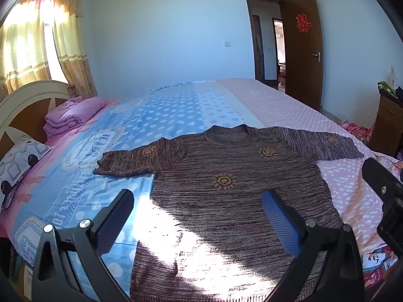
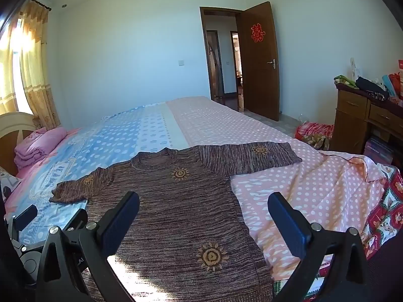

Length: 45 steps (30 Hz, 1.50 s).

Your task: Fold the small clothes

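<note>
Both grippers, left gripper [image 1: 199, 209] and right gripper [image 2: 204, 211], gape empty over the sweater [image 1: 226, 201] (soft, floppy knit); pinch a sleeve cuff.

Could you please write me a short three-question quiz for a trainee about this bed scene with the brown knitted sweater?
1. True or false: the brown knitted sweater with orange sun motifs lies spread flat on the dotted blue and pink bedsheet, both sleeves stretched out.
2. How do the black two-finger left gripper and right gripper stand? A: both open, holding nothing. B: both shut on the hem. C: one shut on a sleeve.
3. Fill in: the folded pink quilt sits by the ___.

Key: 1 true; 2 A; 3 headboard.
</note>
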### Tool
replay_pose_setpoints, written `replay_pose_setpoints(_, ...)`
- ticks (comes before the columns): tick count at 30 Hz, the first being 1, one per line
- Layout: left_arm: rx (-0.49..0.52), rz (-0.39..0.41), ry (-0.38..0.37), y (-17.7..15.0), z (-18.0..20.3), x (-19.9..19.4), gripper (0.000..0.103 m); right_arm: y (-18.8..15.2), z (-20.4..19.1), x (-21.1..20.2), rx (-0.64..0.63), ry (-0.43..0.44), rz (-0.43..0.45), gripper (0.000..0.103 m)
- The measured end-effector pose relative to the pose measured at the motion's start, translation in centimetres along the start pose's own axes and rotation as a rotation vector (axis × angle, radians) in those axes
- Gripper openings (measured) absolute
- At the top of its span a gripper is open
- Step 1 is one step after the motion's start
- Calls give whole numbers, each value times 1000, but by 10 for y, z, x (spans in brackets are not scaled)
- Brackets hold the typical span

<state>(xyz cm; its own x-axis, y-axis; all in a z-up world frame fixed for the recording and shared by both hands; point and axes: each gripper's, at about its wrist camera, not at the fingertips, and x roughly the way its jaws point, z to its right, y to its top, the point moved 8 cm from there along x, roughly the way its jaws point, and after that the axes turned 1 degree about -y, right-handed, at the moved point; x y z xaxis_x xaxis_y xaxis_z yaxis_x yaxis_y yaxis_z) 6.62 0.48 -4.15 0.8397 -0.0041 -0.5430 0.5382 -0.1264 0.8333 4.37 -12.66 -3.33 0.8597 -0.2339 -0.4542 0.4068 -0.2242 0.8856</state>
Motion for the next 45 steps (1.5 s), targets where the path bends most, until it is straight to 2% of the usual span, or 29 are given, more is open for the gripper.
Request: replay_pose_setpoints(45, 5, -4, 0, -3, 3, 1, 103, -8, 2, 1, 6, 6, -13, 102)
